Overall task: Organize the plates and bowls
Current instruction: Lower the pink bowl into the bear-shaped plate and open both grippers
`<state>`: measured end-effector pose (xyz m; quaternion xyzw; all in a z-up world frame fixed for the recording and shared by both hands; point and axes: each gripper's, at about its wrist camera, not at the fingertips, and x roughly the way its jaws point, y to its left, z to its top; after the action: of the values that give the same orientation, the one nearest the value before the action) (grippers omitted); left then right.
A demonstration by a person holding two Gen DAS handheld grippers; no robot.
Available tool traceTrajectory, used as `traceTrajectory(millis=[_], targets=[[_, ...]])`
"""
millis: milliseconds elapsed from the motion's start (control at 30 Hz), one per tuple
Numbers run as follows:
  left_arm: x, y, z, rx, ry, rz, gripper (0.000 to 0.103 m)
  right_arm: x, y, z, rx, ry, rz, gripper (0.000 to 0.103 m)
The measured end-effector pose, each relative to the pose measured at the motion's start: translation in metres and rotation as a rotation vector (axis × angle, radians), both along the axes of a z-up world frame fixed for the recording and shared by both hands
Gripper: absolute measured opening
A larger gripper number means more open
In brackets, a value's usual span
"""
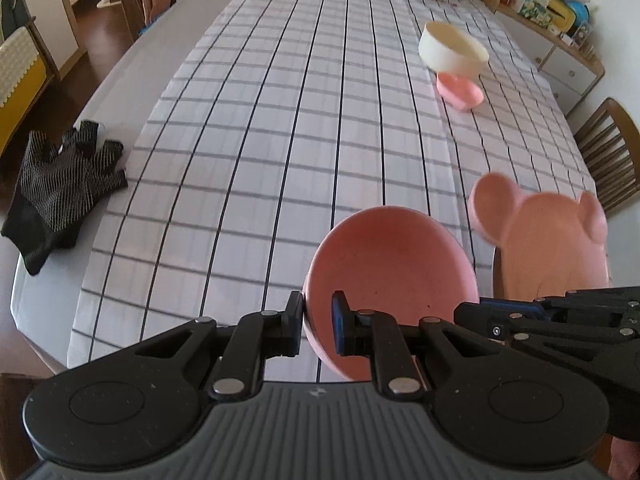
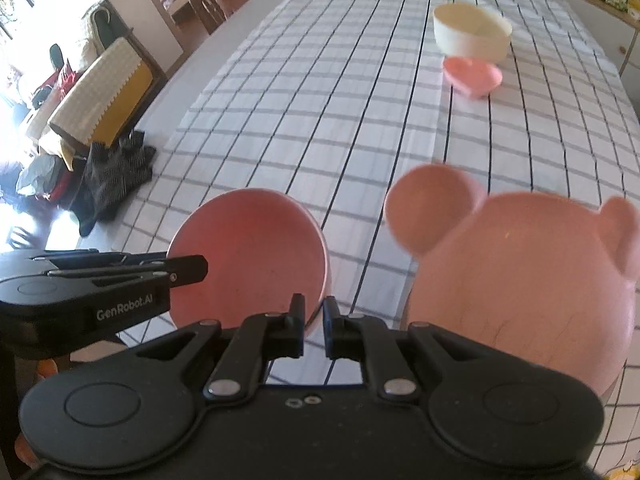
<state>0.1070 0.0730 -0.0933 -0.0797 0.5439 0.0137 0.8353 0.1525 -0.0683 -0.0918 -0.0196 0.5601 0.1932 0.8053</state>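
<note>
1. My left tongs (image 1: 317,322) are pinching the rim of the round pink bowl (image 1: 390,292), one pad outside the wall and one inside, and the bowl is tilting so that its hollow is facing the camera
2. My right tongs (image 2: 313,326) are sitting pressed almost together; in the right wrist view I cannot tell what is between the pads, but in the left wrist view they are reaching the near edge of the pink mouse-eared plate (image 2: 524,280), which is hanging tilted above the desk (image 1: 168,44)
3. The bowl and the eared plate are sitting side by side over the near end of the checked tablecloth (image 1: 260,140), bowl to the left, plate to the right, apart
4. Farther up the cloth a cream bowl (image 1: 452,54) is standing, with a small pink heart-shaped dish (image 1: 460,94) just in front of it
5. A black glove (image 1: 60,188) is lying on the bare desk at the left, beside the cloth's edge
6. A wooden chair (image 1: 612,152) is standing at the right side of the desk
</note>
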Motion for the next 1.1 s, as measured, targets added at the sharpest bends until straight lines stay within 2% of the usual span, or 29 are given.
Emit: traceTrajectory(millis=[367,633,800,1100], targets=[[-0.008,0.003,-0.011,0.004,0.030,-0.005,0.015,-0.015,0.003,-0.018,-0.022,0.040,0.021,0.009],[-0.008,0.007,-0.018,-0.004,0.050,0.001,0.015,-0.016,0.006,-0.016,-0.017,0.036,0.025,0.009],[-0.010,0.003,-0.014,0.018,0.030,-0.015,0.015,-0.017,0.004,-0.014,-0.025,0.033,0.025,0.013],[-0.015,0.013,-0.002,0.014,0.009,0.019,0.015,-0.018,-0.005,-0.003,-0.021,0.014,0.012,0.019]])
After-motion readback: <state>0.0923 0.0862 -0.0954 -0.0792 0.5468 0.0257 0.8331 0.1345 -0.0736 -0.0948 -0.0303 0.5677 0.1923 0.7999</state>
